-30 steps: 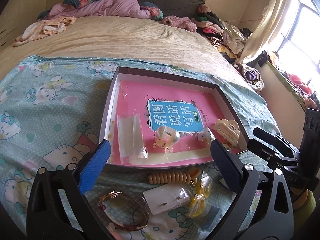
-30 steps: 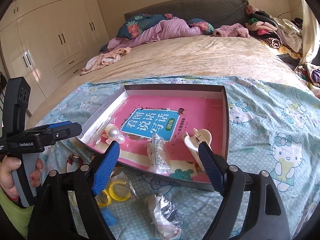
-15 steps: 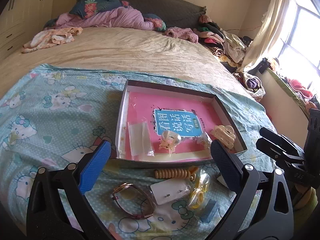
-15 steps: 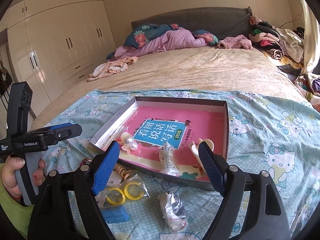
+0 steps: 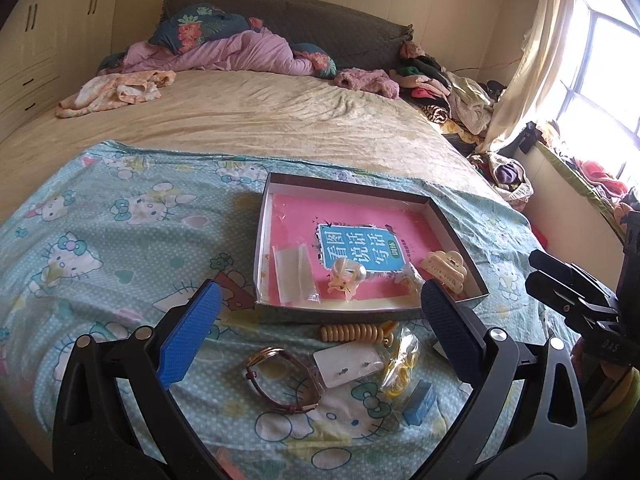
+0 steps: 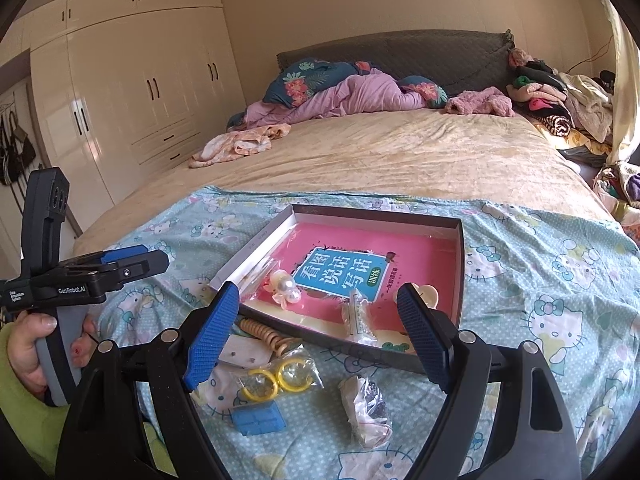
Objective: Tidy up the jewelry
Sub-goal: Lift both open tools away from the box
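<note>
A shallow dark box (image 5: pixel 362 184) (image 6: pixel 462 256) with a pink book inside sits on the Hello Kitty sheet. It holds a clear bag (image 5: pixel 295 272), a pearl hair clip (image 5: pixel 346 276) (image 6: pixel 285 289), a cream claw clip (image 5: pixel 444 266) and a small packet (image 6: pixel 358 316). In front of it lie a wooden spiral tie (image 5: pixel 352 333), a bracelet (image 5: pixel 284 380), an earring card (image 5: pixel 352 362), bagged yellow hoops (image 6: pixel 278 378), a blue piece (image 6: pixel 259 419) and a crumpled bag (image 6: pixel 366 406). My left gripper (image 5: pixel 320 336) is open and empty above these. My right gripper (image 6: pixel 318 336) is open and empty.
The patterned sheet (image 5: pixel 100 240) covers the near part of a beige bed (image 5: pixel 260 116). Bedding and pillows (image 5: pixel 224 48) lie at the headboard. Clothes pile up at the right (image 5: pixel 448 92). A wardrobe (image 6: pixel 132 100) stands left; a window (image 5: pixel 600 60) is right.
Both grippers have pulled back and risen from the box, so more of the bed and loose items shows. Both stay open and empty. No item has moved.
</note>
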